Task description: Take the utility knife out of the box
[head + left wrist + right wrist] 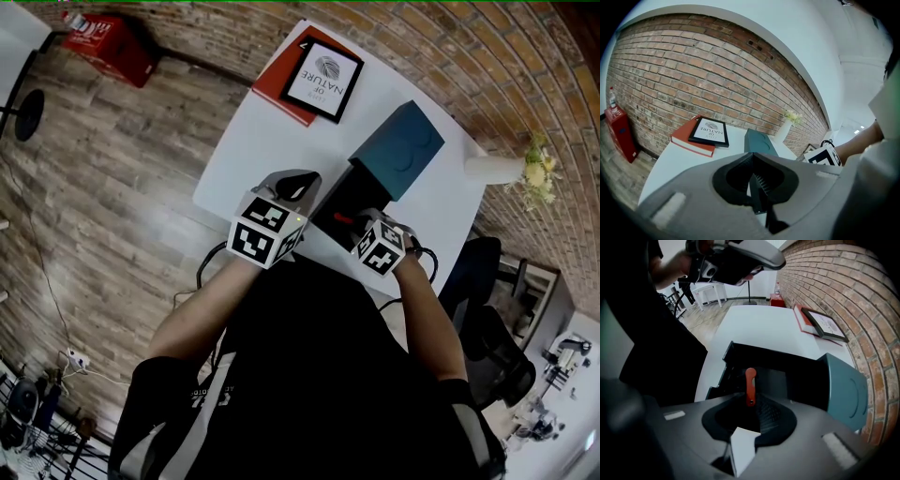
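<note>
R hand-held gripper (749, 404) reaches into open box (780, 361), clenched on red utility knife (750, 382); L hand-held gripper (754, 181) clenched empty, poised over worktop (679, 164) alongside.

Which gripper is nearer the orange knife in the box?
Right. The right gripper reaches into the box, jaws apparently gripping the knife at its near end. The left gripper sits shut and empty over the table, beside the box.
</note>
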Demonstrator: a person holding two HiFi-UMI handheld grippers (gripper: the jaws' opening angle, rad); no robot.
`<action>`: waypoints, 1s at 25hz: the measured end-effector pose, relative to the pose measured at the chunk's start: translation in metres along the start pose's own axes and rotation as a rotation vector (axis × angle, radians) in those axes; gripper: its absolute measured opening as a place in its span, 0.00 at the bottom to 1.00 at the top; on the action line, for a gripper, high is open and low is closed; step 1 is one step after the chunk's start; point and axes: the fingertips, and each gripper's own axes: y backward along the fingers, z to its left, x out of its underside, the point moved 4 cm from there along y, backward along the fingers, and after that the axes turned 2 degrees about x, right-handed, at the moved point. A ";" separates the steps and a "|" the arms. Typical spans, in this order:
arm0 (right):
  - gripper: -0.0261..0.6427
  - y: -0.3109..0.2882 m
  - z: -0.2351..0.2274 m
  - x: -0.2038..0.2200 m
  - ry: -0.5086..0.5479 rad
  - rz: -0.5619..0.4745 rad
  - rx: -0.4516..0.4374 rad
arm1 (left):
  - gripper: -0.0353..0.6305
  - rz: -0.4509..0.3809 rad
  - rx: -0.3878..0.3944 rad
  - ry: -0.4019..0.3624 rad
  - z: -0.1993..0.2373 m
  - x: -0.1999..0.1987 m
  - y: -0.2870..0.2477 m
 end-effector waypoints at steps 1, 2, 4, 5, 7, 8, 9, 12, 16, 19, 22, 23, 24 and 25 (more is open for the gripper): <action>0.13 0.004 -0.002 -0.001 -0.005 -0.009 0.012 | 0.06 0.004 0.004 -0.001 -0.002 0.001 0.000; 0.13 0.007 -0.003 -0.002 -0.007 -0.018 0.025 | 0.06 0.007 0.010 -0.001 -0.004 0.001 0.000; 0.13 0.015 -0.007 -0.004 -0.011 -0.037 0.052 | 0.06 0.011 0.024 -0.005 -0.009 0.001 0.000; 0.13 0.019 -0.008 -0.005 -0.015 -0.049 0.066 | 0.06 0.013 0.033 -0.008 -0.011 0.001 0.000; 0.13 0.028 -0.011 -0.009 -0.023 -0.076 0.091 | 0.06 0.017 0.054 -0.015 -0.017 0.001 0.001; 0.13 0.032 -0.012 -0.011 -0.027 -0.087 0.103 | 0.06 0.019 0.065 -0.018 -0.019 0.000 0.001; 0.13 0.037 -0.013 -0.013 -0.029 -0.098 0.115 | 0.06 0.021 0.074 -0.021 -0.021 0.000 0.002; 0.13 0.048 -0.015 -0.016 -0.037 -0.126 0.146 | 0.06 0.028 0.102 -0.026 -0.027 0.000 0.003; 0.13 0.063 -0.018 -0.018 -0.056 -0.164 0.183 | 0.06 0.017 0.139 -0.036 -0.034 -0.006 0.005; 0.13 0.073 -0.020 -0.020 -0.065 -0.189 0.211 | 0.10 0.012 0.167 -0.058 -0.040 -0.011 0.008; 0.13 0.083 -0.023 -0.022 -0.071 -0.211 0.238 | 0.18 0.020 0.209 -0.082 -0.048 -0.014 0.009; 0.13 0.086 -0.023 -0.023 -0.070 -0.218 0.246 | 0.19 0.024 0.222 -0.089 -0.051 -0.015 0.010; 0.13 0.090 -0.023 -0.024 -0.067 -0.224 0.253 | 0.21 0.027 0.235 -0.095 -0.053 -0.015 0.010; 0.13 0.093 -0.024 -0.026 -0.063 -0.231 0.260 | 0.22 0.030 0.245 -0.102 -0.056 -0.016 0.011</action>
